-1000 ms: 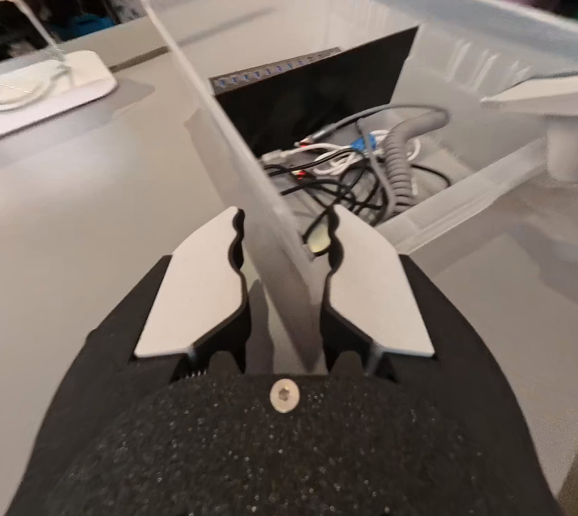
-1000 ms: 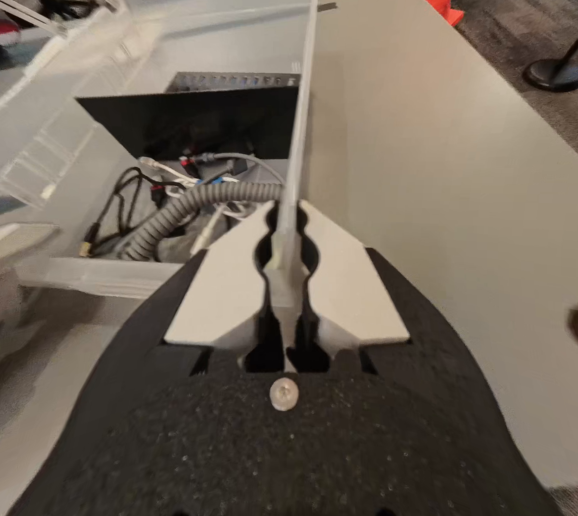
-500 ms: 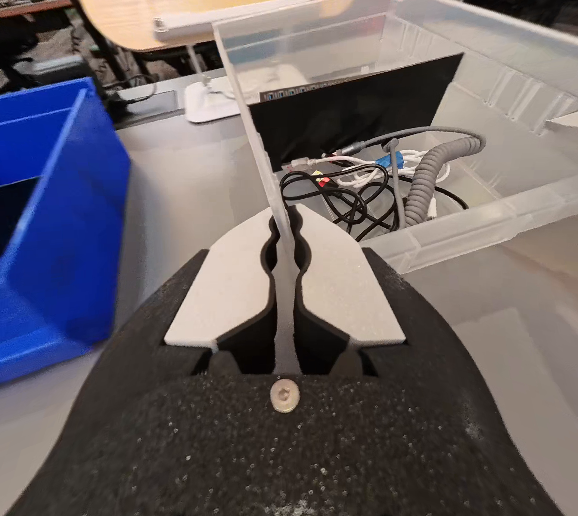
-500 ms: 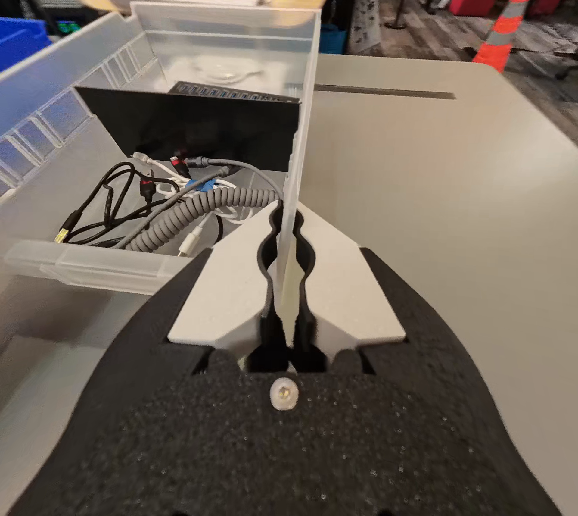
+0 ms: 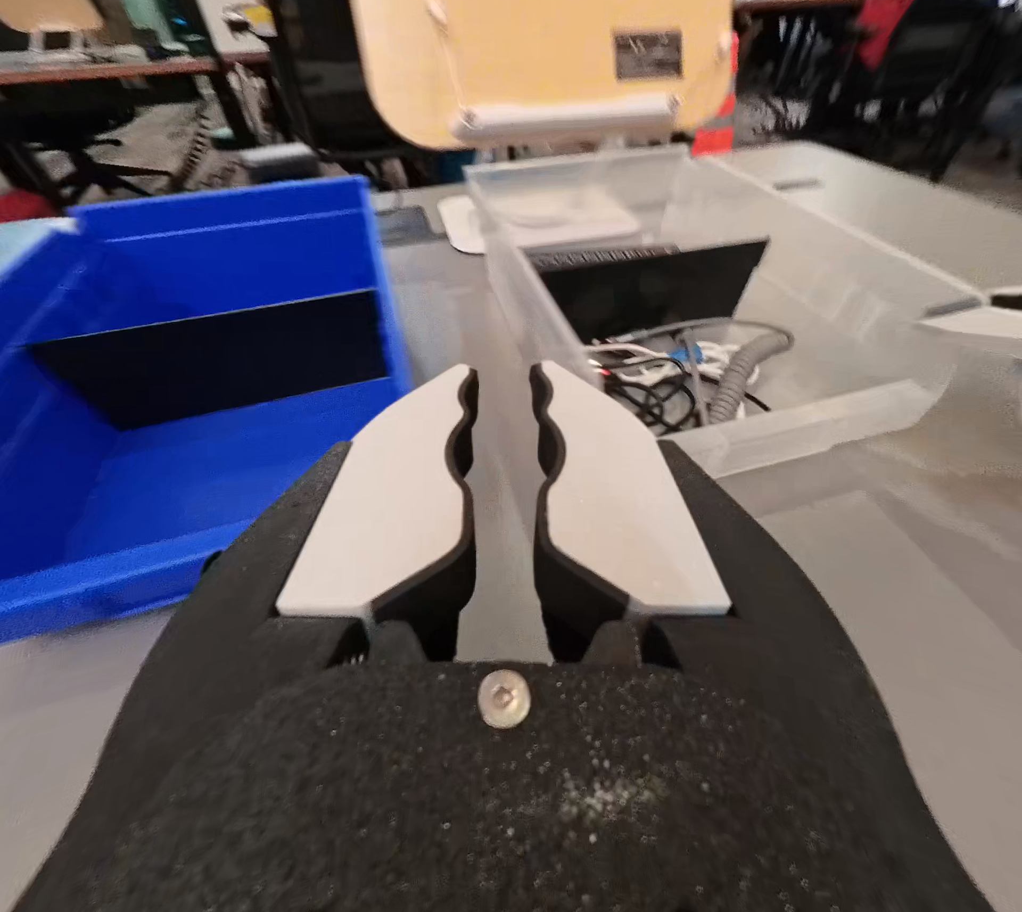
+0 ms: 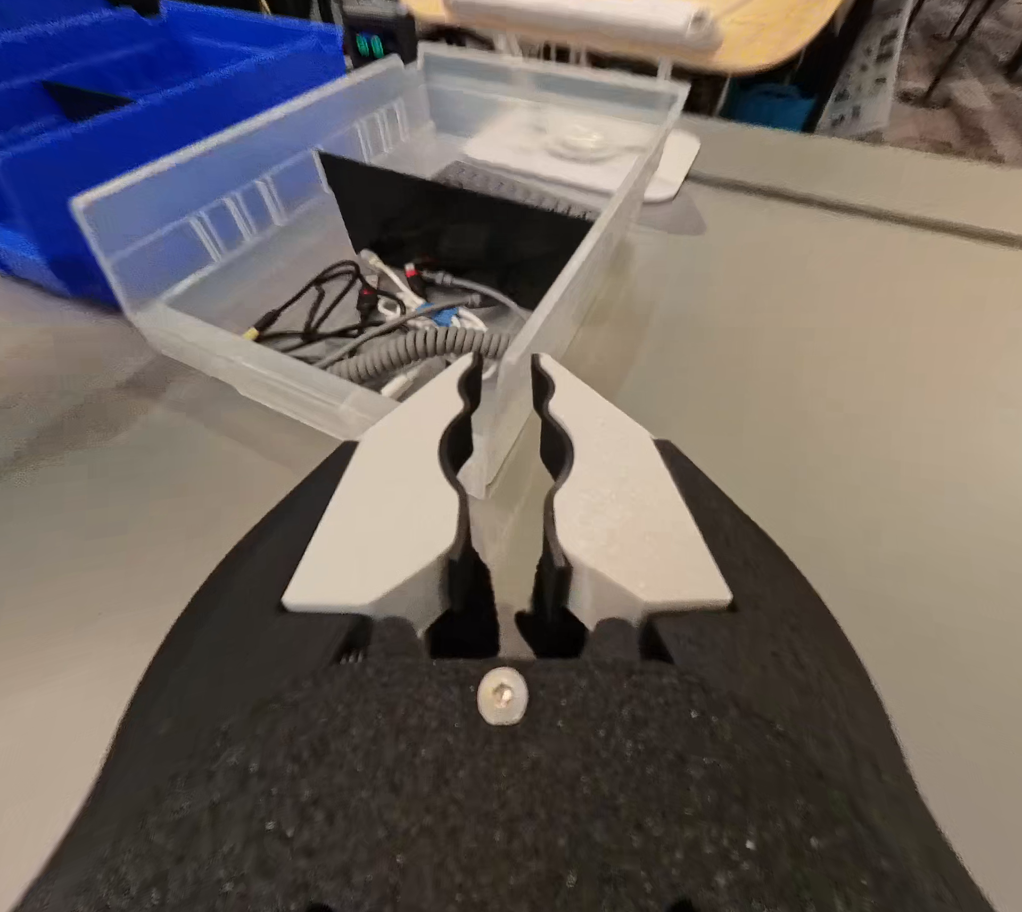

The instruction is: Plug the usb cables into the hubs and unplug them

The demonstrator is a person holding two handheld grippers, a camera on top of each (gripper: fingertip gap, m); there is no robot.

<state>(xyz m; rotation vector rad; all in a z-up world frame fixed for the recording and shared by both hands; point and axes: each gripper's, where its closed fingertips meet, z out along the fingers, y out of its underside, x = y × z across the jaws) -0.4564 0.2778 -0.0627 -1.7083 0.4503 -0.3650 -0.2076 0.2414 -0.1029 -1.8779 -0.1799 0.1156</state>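
A clear plastic bin stands on the grey table. It holds a tangle of USB cables and a coiled grey cable in front of a black divider. A USB hub lies behind the divider. My left gripper is open and empty, just short of the bin's left wall. My right gripper is open, with the near corner of the bin's right wall loose between the jaws. The cables, coiled cable and hub also show in the right wrist view.
A blue bin with a dark divider stands left of the clear bin, close to it. A white pad lies behind the clear bin. A tan board rises beyond the table. Bare table lies to the right.
Both grippers were shut on the clear bin's side walls half a second ago. Both have opened and drawn back a little, and the bin now looks farther off.
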